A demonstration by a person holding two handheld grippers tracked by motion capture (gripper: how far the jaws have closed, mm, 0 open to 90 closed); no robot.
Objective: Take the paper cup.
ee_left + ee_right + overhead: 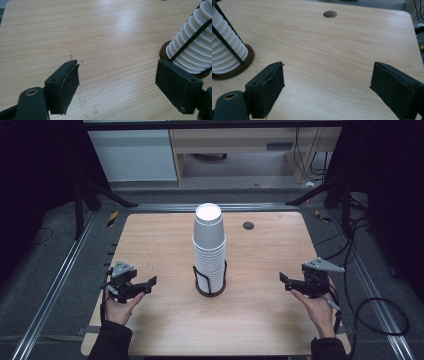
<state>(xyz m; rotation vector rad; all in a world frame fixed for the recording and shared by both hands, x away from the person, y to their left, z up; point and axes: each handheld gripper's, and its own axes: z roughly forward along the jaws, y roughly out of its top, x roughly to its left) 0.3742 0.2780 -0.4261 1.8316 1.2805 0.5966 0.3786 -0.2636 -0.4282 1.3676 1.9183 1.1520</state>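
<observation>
A tall stack of white paper cups (209, 247) stands upside down in a black wire holder with a round dark base (210, 288) at the middle of the wooden table (165, 245). My left gripper (146, 285) is held low at the left of the stack, open and empty. My right gripper (287, 281) is held at the right of the stack, also open and empty. In the left gripper view (117, 82) the ribbed stack (193, 47) is at the far right, beyond the jaws. In the right gripper view (327, 87) the stack (224, 47) and its base (239, 68) are at the far left.
A round cable hole (248, 225) sits in the table near its far right edge, also in the right gripper view (330, 14). Black cables (370, 305) trail off the table's right side. Metal rails (55, 285) and stand legs flank the table.
</observation>
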